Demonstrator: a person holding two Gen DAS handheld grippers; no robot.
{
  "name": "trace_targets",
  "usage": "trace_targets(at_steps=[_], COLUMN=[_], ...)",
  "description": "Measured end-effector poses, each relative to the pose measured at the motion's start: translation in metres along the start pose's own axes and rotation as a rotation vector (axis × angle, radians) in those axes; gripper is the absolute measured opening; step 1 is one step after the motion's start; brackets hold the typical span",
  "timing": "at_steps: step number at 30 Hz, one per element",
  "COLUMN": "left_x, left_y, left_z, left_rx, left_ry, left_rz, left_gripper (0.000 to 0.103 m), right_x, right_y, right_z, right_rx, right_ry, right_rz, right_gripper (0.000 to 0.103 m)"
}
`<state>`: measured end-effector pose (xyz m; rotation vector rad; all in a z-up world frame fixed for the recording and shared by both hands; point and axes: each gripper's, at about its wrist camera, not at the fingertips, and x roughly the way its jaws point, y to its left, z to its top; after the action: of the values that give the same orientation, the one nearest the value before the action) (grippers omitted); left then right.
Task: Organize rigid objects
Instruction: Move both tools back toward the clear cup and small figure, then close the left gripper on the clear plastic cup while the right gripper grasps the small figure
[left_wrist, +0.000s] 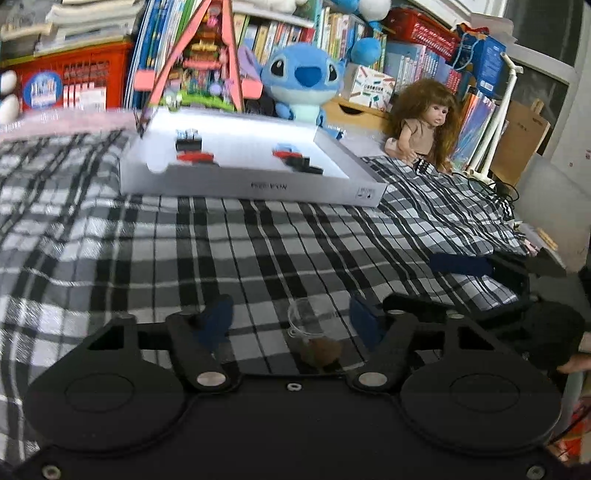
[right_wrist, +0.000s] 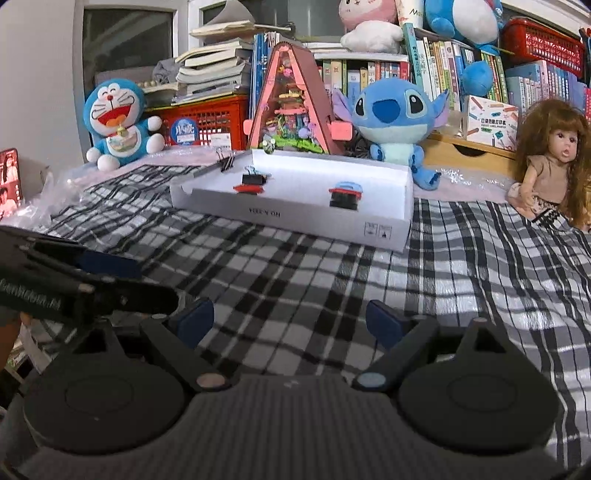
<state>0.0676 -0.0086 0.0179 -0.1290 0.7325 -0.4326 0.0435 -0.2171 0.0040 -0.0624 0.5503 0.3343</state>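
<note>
A shallow white box lies on the plaid cloth and holds several black and red binder clips, with another group at its right. One black clip is clamped on its far left rim. My left gripper is open, low over the cloth; a small clear cup with a brown lump lies between its fingers, untouched. My right gripper is open and empty over the cloth, in front of the box. The left gripper also shows in the right wrist view.
A Stitch plush, a pink A-frame model, a Doraemon plush and a doll stand behind the box. Books and red crates fill the back. The cloth's right edge drops off.
</note>
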Motion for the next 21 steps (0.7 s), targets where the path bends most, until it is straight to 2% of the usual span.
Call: trace_targets(at_steps=[3,5,7,14,19,21], left_x=[0.004,0.007,0.008,0.001,-0.005,-0.005], left_y=[-0.002,-0.005,-0.008,-0.008,-0.001,0.002], left_z=[0.001,0.001,0.001,0.014,0.025,0.027], left_rx=[0.002,0.022,0.025,0.026,0.017,0.010], left_ry=[0.012,0.023,0.024,-0.044,-0.077,-0.081], left_rz=[-0.009,-0.007,-0.002,0.035,0.073,0.082], left_gripper=[0.048,0.027,0.026,0.026,0.026,0.026], right_x=[-0.003,-0.004,-0.004,-0.005,0.001,0.004], right_y=[-0.003,-0.002,0.001,0.028,0.053,0.063], right_z=[-0.005,-0.007,-0.009,-0.012,-0.009,-0.009], right_rx=[0.015,0.003,-0.009,-0.095,-0.132,-0.152], right_ry=[0.012,0.019,0.027,0.031,0.036,0.041], right_rz=[0.023,0.032,0.050,0.141,0.211,0.228], right_gripper=[0.094,0.094,0.094,0.093,0.083,0.072])
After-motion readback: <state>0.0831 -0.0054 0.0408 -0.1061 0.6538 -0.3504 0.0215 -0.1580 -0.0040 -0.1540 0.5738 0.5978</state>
